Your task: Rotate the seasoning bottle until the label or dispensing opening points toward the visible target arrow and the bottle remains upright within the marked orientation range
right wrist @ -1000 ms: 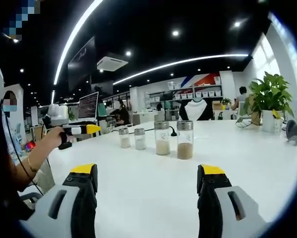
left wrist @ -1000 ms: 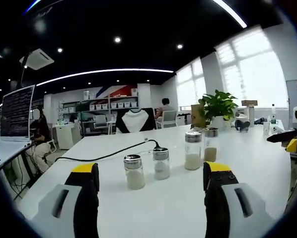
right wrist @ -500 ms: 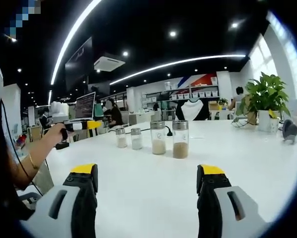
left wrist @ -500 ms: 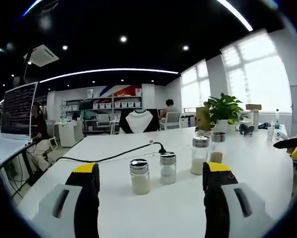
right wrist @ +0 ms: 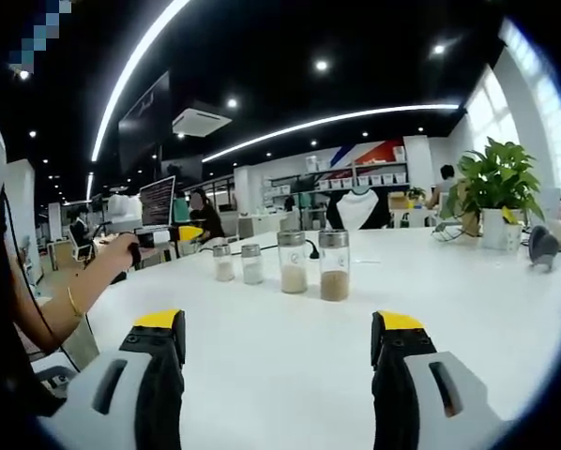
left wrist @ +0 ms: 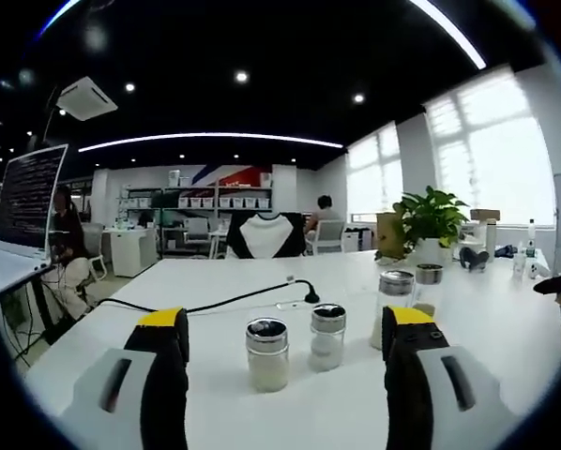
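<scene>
Seasoning bottle stands upright at lower centre between our left gripper jaws, spread and empty; we should close squarely at mid-body. Right gripper is also spread.

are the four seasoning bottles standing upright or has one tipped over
All four seasoning bottles stand upright in a row on the white table, silver caps on top, each partly filled with powder.
</scene>
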Demonstrator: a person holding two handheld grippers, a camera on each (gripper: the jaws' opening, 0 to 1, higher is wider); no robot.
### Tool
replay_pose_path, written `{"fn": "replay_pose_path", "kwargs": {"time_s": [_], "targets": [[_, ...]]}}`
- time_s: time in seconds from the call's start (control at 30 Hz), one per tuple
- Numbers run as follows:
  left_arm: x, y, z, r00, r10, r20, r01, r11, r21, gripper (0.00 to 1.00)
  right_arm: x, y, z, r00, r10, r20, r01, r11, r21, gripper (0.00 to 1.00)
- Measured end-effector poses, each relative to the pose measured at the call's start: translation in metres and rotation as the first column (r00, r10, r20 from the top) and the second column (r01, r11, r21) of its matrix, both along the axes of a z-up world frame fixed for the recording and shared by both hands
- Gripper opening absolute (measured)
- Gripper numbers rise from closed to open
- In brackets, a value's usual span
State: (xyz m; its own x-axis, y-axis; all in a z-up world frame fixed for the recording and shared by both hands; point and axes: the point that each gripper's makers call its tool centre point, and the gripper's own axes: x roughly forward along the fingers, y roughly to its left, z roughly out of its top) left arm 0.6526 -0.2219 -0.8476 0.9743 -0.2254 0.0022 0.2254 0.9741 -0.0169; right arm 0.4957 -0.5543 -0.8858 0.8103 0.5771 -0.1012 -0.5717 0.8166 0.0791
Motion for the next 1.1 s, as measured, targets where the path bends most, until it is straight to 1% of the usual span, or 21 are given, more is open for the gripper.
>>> {"fn": "replay_pose_path", "kwargs": {"time_s": [0.1, 0.17, 0.2, 0.3, 0.4, 0.5, 0.7, 0.83, 1.0, 1.1], "targets": [[0.008, 0.004, -0.006, 1.0, 0.023, -0.01, -0.023, 1.0, 0.005, 0.89, 0.0, -0.001, 0.001, 1.0, -0.001, 0.0, 0.001, 1.0, -0.004, 0.82], [0.013, 0.005, -0.012, 0.999, 0.031, -0.027, -0.03, 1.0, 0.005, 0.88, -0.002, -0.003, 0.003, 1.0, -0.005, 0.004, 0.005, 1.0, -0.005, 0.82], [0.015, 0.005, -0.014, 0.999, 0.032, -0.028, -0.032, 0.999, 0.005, 0.88, -0.002, -0.005, 0.003, 1.0, -0.008, 0.005, 0.008, 1.0, -0.008, 0.82], [0.022, 0.005, -0.024, 0.998, 0.036, -0.059, -0.035, 0.999, 0.01, 0.88, -0.004, -0.008, 0.004, 1.0, -0.017, 0.002, 0.017, 1.0, -0.017, 0.82], [0.024, 0.002, -0.026, 0.997, 0.023, -0.071, -0.023, 1.0, 0.015, 0.88, -0.006, -0.01, 0.007, 1.0, -0.023, 0.012, 0.023, 0.999, -0.026, 0.82], [0.026, -0.001, -0.027, 0.997, 0.013, -0.076, -0.012, 1.0, 0.019, 0.88, -0.008, -0.007, 0.009, 1.0, -0.019, 0.02, 0.02, 0.999, -0.042, 0.82], [0.034, -0.002, -0.025, 0.997, 0.01, -0.074, -0.007, 0.999, 0.045, 0.87, -0.009, -0.006, 0.007, 1.0, -0.02, 0.016, 0.02, 0.999, -0.039, 0.82], [0.041, -0.002, -0.025, 0.998, 0.004, -0.055, -0.002, 1.0, 0.024, 0.85, -0.01, -0.006, 0.005, 1.0, -0.022, 0.007, 0.022, 0.999, -0.04, 0.81], [0.049, 0.001, -0.027, 0.998, 0.019, -0.061, -0.017, 1.0, 0.026, 0.84, -0.007, -0.009, 0.003, 1.0, -0.025, 0.001, 0.025, 0.998, -0.049, 0.81], [0.055, 0.0, -0.022, 0.998, 0.019, -0.053, -0.018, 1.0, 0.022, 0.84, -0.004, -0.01, 0.003, 1.0, -0.031, 0.001, 0.031, 0.998, -0.053, 0.81]]}}
